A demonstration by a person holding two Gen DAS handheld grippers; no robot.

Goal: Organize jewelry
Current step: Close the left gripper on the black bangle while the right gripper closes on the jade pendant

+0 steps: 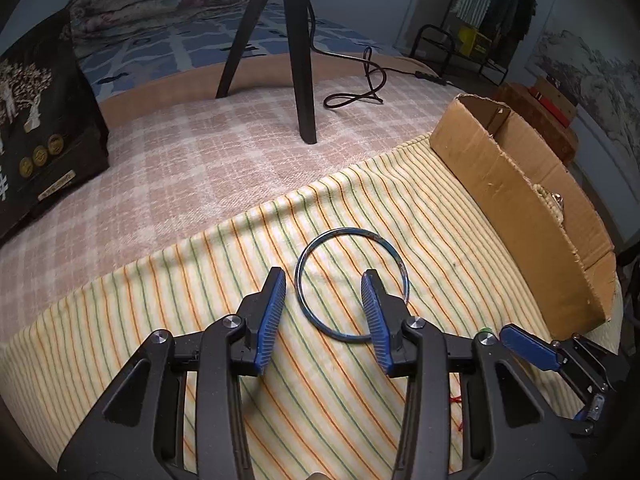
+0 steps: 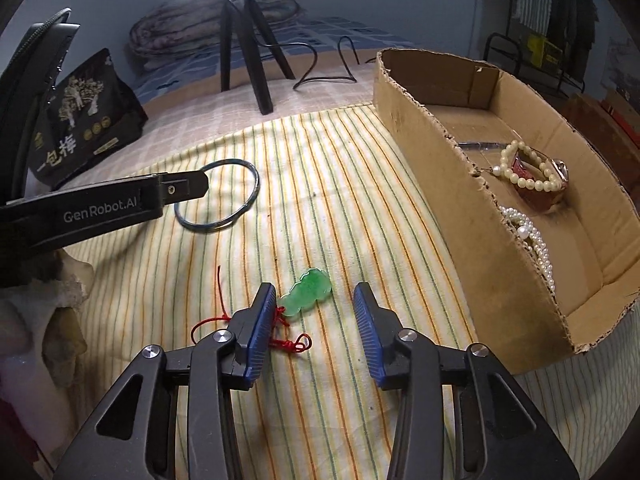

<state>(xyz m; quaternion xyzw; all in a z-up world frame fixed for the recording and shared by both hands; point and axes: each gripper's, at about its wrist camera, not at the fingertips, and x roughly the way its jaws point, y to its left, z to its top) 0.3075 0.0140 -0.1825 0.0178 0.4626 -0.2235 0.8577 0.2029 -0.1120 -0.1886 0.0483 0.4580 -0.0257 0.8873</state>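
A thin blue-grey bangle [image 1: 348, 231] lies flat on the striped cloth [image 1: 200, 288]. My left gripper [image 1: 324, 273] hovers open over its near half, the right finger crossing the rim. A green jade pendant [image 2: 308, 290] on a red cord [image 2: 208, 322] lies between the open fingers of my right gripper [image 2: 313, 286]; the pads do not press on it, and the left finger overlaps the cord's knot. The bangle [image 2: 256, 188] also shows in the right wrist view, behind the left gripper's black body [image 2: 100, 208]. A right finger [image 1: 528, 346] shows in the left wrist view.
An open cardboard box [image 2: 460, 184] stands at the right, holding a pearl bracelet [image 2: 524, 182], a pearl necklace [image 2: 536, 244] and a reddish piece [image 2: 536, 200]. A black tripod [image 1: 304, 80], its cable [image 1: 360, 96] and a black bag [image 1: 44, 140] stand behind.
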